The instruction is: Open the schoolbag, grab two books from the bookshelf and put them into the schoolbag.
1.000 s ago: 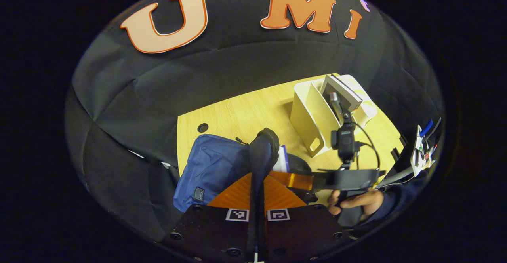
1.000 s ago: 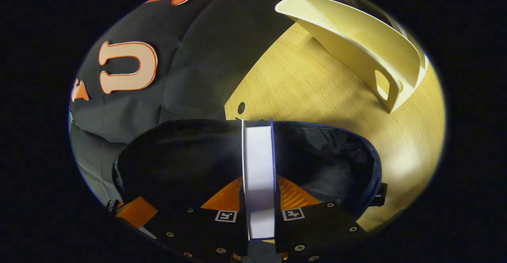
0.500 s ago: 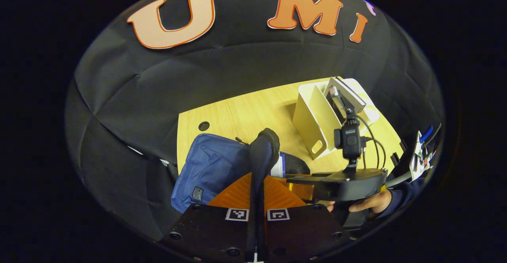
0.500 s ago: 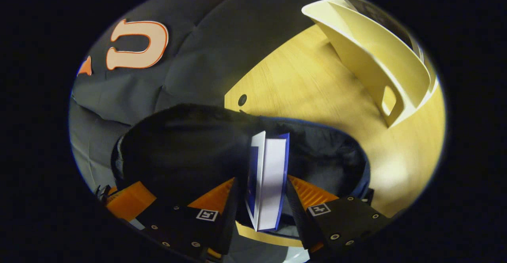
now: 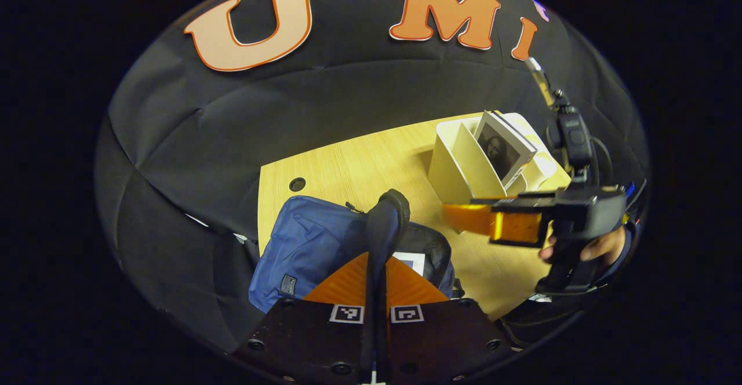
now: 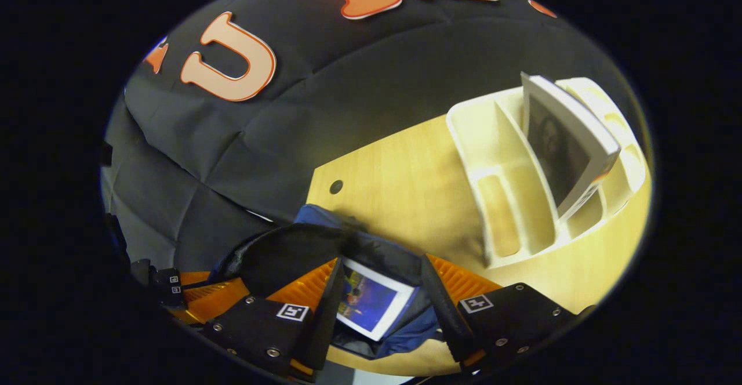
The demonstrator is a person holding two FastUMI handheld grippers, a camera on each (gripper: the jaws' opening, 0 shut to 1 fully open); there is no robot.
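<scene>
One book down, one to go. The schoolbag (image 5: 310, 246) lies on the wooden table (image 5: 359, 164) with its mouth open, and the first book (image 6: 371, 305) lies flat inside it, cover up; from the left gripper view a pale corner of it shows in the opening. The left gripper (image 5: 377, 257) has its fingers pinched together on the bag's dark flap (image 5: 387, 217), holding it up so the mouth is open. The right gripper (image 6: 379, 309) hangs above the bag with jaws spread wide and nothing between them; the book seen between them sits below in the bag, apart from the fingers. In the left gripper view that gripper, with the hand (image 5: 597, 249) holding it, is up off the table between bag and bookshelf (image 5: 464, 164). The second book (image 6: 565, 147) stands tilted in a slot of the white bookshelf, leaning against a divider, top edge well above the rack's walls. Next move, by my read: swing the open jaws over to that book, close across its exposed upper edge, lift it out of the slot and carry it to the bag. The flap should be kept raised meanwhile. Hard to say how firmly the flap is caught; the fabric hides the fingertips.
</scene>
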